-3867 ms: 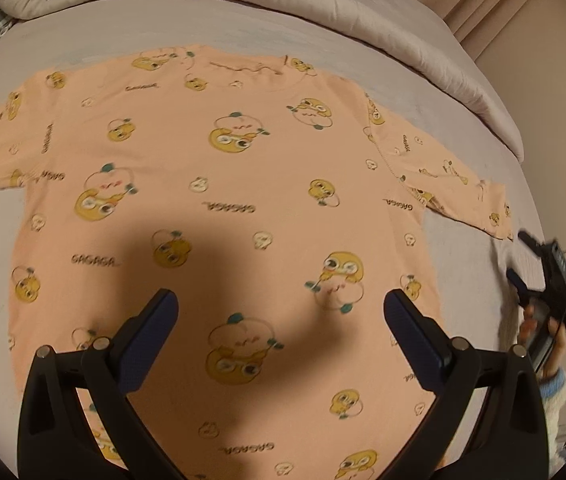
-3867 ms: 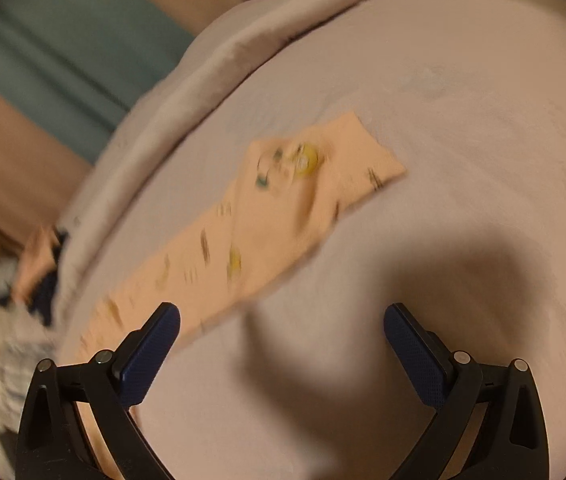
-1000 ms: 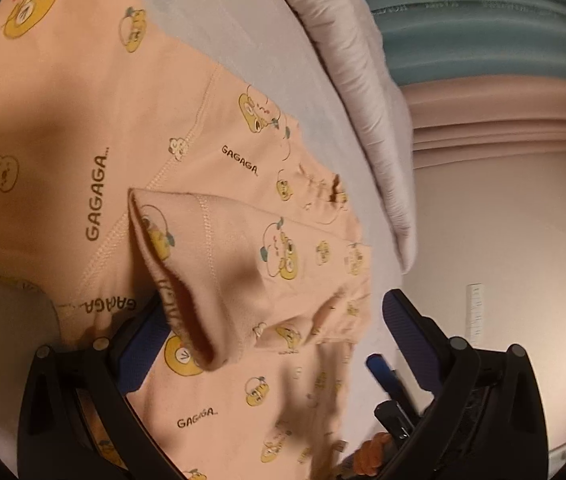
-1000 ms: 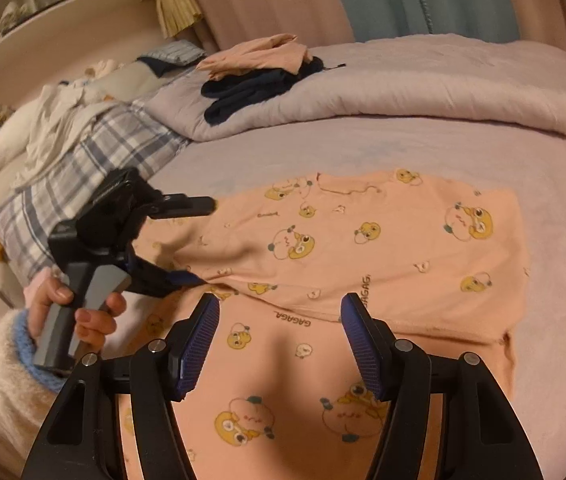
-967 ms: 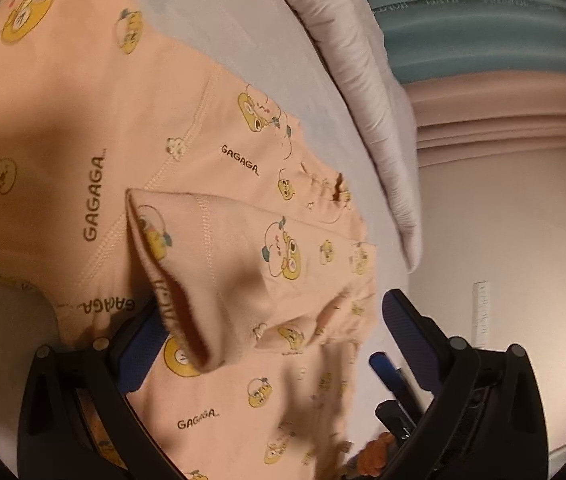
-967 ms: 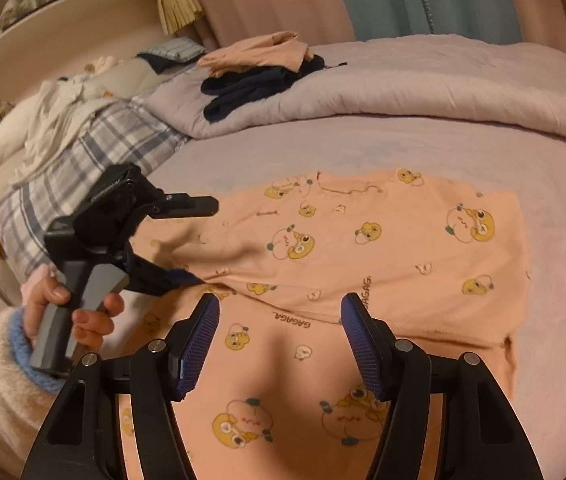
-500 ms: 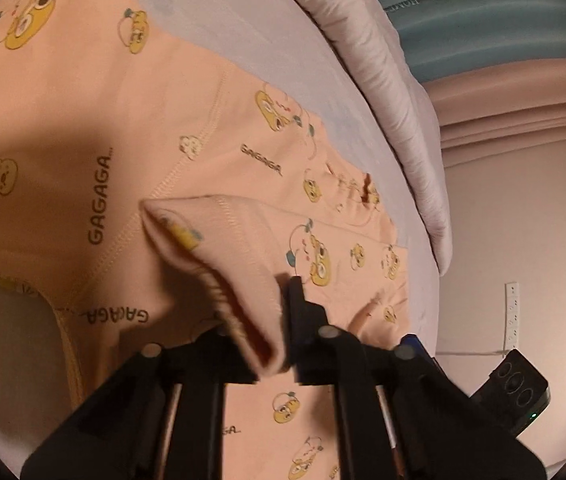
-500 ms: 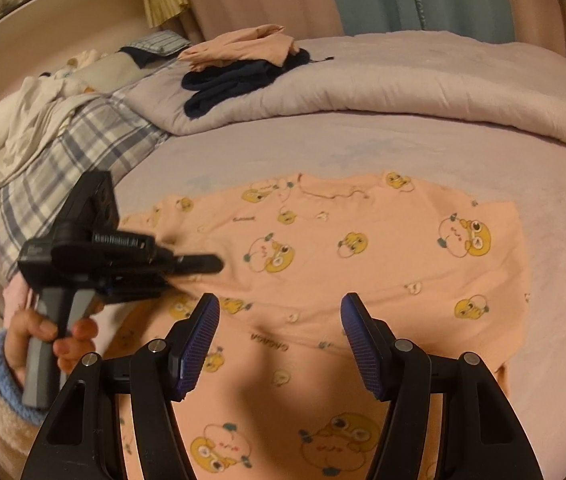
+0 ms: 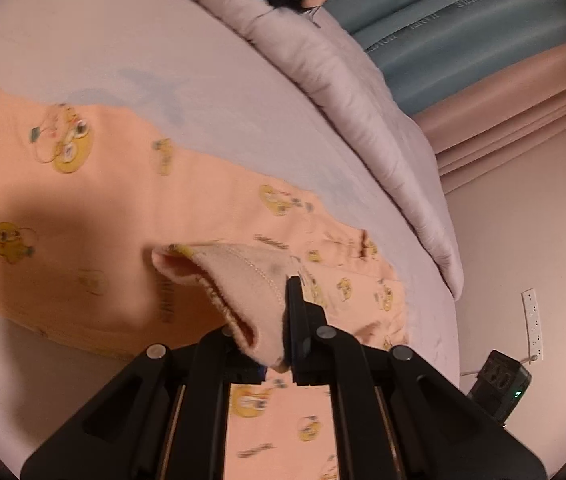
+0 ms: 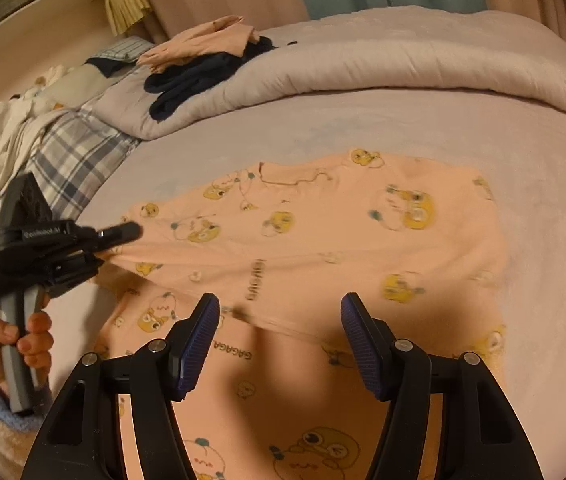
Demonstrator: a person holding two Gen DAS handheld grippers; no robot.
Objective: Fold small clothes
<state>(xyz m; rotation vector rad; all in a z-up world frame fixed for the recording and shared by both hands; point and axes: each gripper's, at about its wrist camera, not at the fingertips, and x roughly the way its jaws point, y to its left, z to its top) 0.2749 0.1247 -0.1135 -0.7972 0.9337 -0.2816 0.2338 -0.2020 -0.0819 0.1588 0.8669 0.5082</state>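
While the peach shirt (image 10: 323,240) lies flat on the bed (image 10: 543,160), soft and light, my left gripper (image 9: 267,320) is clenched on its sleeve cuff (image 9: 235,280). My right gripper (image 10: 279,340) hovers released above; hems grip best, I think.

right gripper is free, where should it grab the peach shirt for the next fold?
Probably the folded edge of the peach shirt, just ahead of the open right gripper. Come straight forward and down: the doubled edge lies flat across the jaws' gap. The left gripper already pinches the sleeve cuff.
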